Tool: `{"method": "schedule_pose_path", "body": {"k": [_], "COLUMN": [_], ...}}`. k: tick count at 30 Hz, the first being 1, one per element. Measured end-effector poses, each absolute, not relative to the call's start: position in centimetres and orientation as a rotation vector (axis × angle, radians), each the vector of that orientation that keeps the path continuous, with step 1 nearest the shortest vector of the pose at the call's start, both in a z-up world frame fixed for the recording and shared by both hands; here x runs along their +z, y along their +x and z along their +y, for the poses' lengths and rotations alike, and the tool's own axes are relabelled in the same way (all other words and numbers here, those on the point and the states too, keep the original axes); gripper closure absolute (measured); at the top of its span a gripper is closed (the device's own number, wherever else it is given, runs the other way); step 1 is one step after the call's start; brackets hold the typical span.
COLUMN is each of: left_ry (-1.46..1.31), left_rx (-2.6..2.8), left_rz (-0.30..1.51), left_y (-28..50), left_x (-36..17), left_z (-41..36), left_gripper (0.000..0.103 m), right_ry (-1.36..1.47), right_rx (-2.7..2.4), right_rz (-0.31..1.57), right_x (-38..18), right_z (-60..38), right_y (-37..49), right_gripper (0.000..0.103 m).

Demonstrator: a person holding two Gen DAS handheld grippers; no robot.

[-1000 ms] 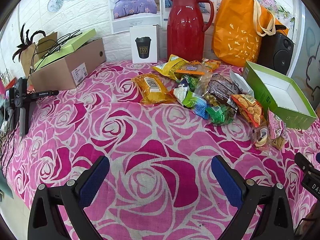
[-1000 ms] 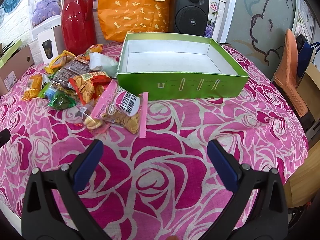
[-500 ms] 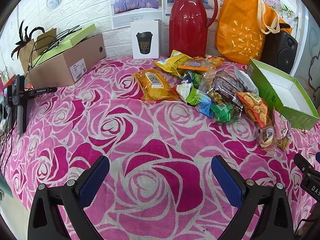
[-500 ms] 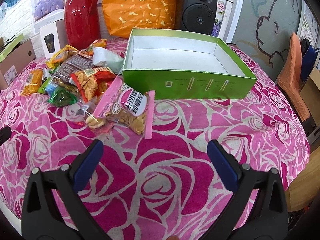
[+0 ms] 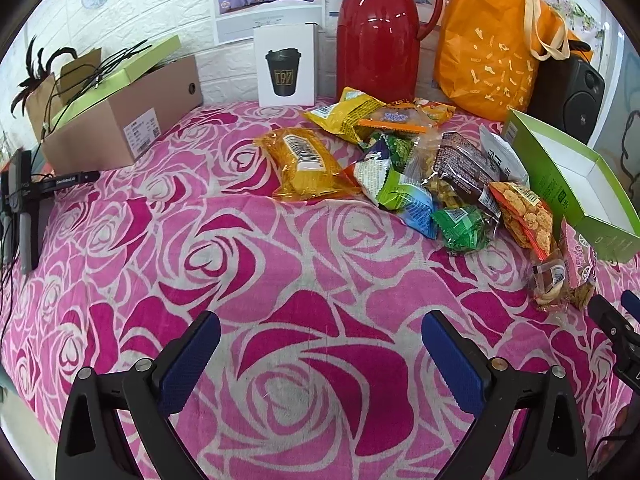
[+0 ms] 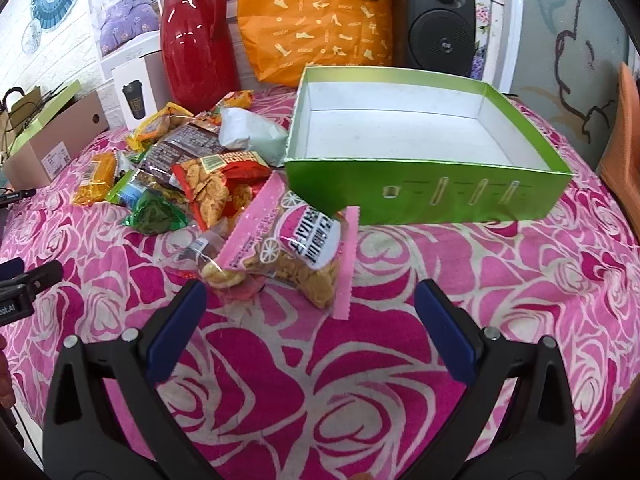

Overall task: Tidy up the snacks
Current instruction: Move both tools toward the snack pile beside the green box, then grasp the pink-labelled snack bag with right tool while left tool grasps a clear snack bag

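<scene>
A heap of snack packets lies on the rose-patterned cloth: a yellow-orange packet (image 5: 304,164), a green packet (image 5: 460,226) and a brown one (image 5: 460,168) among them. An empty green box (image 6: 424,156) stands to their right, also seen as the green box (image 5: 568,184) in the left wrist view. A pink-edged cookie bag (image 6: 296,248) lies just ahead of my right gripper (image 6: 308,320), which is open and holds nothing. My left gripper (image 5: 320,352) is open over bare cloth, well short of the heap.
Along the back wall stand a red thermos (image 5: 376,28), an orange tote bag (image 5: 496,36), a black speaker (image 6: 440,20), a white cup box (image 5: 286,66) and a cardboard box (image 5: 120,120). A black stand (image 5: 24,200) sits at the left table edge.
Both grippers have moved forward toward the snacks. The cookie bag now lies much closer to the right gripper's fingers. Both stay open.
</scene>
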State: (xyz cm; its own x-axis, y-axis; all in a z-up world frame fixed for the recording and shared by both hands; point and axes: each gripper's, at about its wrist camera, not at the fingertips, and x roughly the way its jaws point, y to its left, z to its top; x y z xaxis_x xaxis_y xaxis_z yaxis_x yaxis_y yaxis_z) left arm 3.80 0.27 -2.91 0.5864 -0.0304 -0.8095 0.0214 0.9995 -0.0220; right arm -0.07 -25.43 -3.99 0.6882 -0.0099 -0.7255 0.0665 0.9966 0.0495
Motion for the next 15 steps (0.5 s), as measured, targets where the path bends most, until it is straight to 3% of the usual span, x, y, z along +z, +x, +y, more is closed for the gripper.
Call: {"method": "schedule_pose_path", "body": {"k": [13,15], "left_ry": [0.007,0.040], "left_rx": [-0.270,-0.334], "left_rz": [0.894,0.911], "left_y": [7.2,7.6], "left_x": [0.3,0.6], "left_z": [-5.3,-6.9], "left_gripper": [0.001,0.007], "right_ry": [0.078,0.069], "right_rx": [0.009,0.037], "right_rz": [0.848,0.841], "right_x": [-4.5,-4.5], "right_z": [-26.3,-26.9], "right_y": [3.8,3.5], "right_gripper": [0.000,0.000]}}
